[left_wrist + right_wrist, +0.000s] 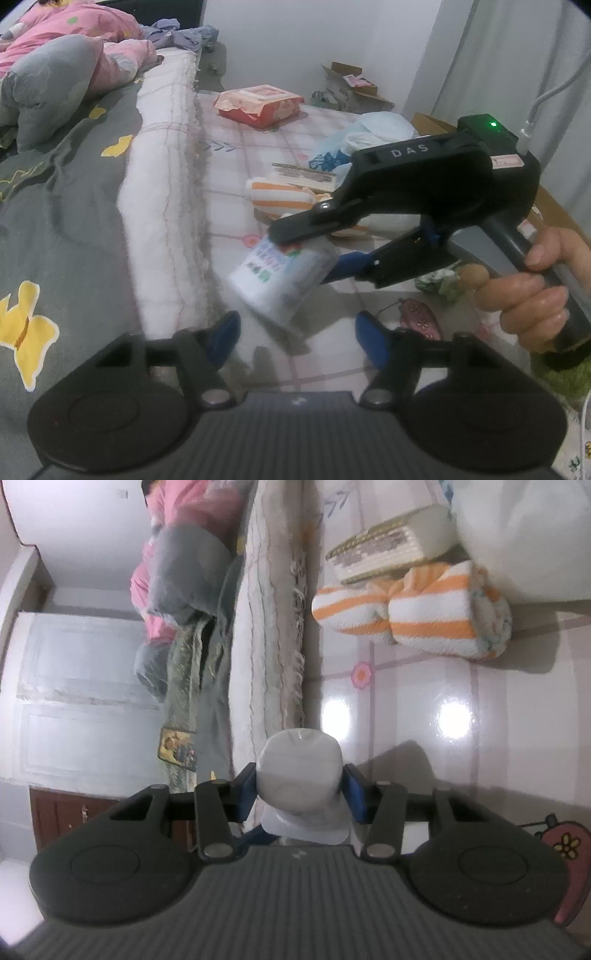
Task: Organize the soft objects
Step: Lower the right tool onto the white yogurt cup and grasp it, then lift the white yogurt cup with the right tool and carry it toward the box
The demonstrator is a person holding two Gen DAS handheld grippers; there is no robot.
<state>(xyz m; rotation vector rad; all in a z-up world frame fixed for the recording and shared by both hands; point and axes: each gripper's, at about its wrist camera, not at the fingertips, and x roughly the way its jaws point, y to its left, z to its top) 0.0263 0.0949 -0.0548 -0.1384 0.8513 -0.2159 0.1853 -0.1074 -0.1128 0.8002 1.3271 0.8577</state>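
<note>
My right gripper [301, 254] is shut on a white tissue pack [280, 280] with green and blue print, held just above the glossy mat. In the right wrist view the pack [300, 764] fills the gap between my right gripper's [300, 788] blue pads. My left gripper [297, 338] is open and empty, just in front of the pack. An orange-and-white striped towel [280, 195] lies behind, also in the right wrist view [413, 614]. A red wipes packet [258, 103] lies farther back.
A flat box [391, 544] lies beside the towel, under a white plastic bag [373, 133]. A white quilted bed edge [162, 206] runs along the left, with a grey yellow-print blanket [62, 221], a grey pillow [48, 88] and pink bedding [74, 26]. A pink pouch [421, 321] lies at right.
</note>
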